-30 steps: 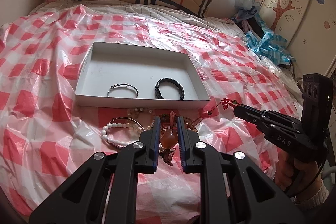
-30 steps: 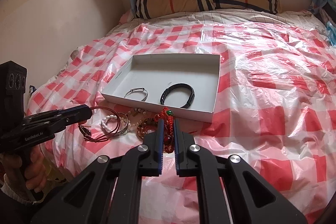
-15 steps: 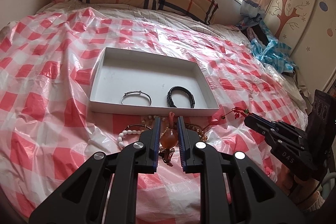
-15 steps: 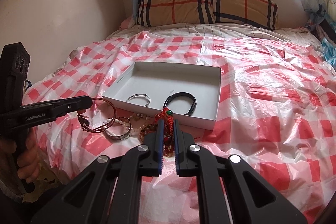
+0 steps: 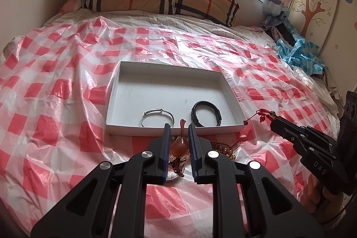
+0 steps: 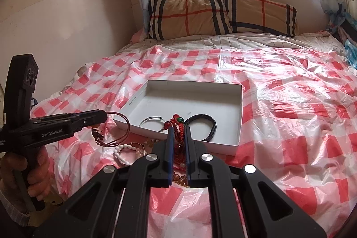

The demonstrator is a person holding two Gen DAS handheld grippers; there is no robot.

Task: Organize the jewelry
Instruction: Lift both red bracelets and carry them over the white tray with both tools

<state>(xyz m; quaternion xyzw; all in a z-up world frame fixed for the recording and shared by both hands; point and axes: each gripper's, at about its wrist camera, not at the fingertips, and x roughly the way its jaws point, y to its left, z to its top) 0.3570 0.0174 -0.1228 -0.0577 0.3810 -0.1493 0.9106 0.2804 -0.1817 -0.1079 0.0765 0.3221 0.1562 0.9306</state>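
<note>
a: between the fingers of the left gripper (image 5: 179,129) hangs an amber pendant (image 5: 179,146) on a dark red cord (image 6: 121,126), the pads nipped against the stone's sides. the cord loops out from the gripper's tip in the right wrist view.

b: and under those fingers?

a: a heap of loose jewelry (image 6: 133,147) on the red-checked plastic sheet (image 5: 55,126), white beads and a bangle among it, partly hidden by the gripper.

b: what's just past the tips?

a: the white box (image 5: 116,90), open, its near wall close beyond the fingertips. inside, near that wall, a silver bangle (image 5: 157,119) lies flat a little left of the left fingertip, and a black braided bracelet (image 5: 206,113) lies flat a little right of the right fingertip. the two are apart from each other.

b: and the other hand?

a: the right gripper (image 6: 177,129) has its fingers drawn nearly together on a red knotted cord with a green bead (image 6: 177,124). the knotted part and bead stick up above the tips, and beads of the same strand trail down between the pads. from the left wrist view it sits well right of the left fingers, its tassel dangling toward the box's near right corner.

b: anything further off?

a: far beyond both pairs of fingers, a plaid pillow (image 6: 223,15) against the window wall, and blue crumpled plastic (image 5: 299,52) far right.
</note>
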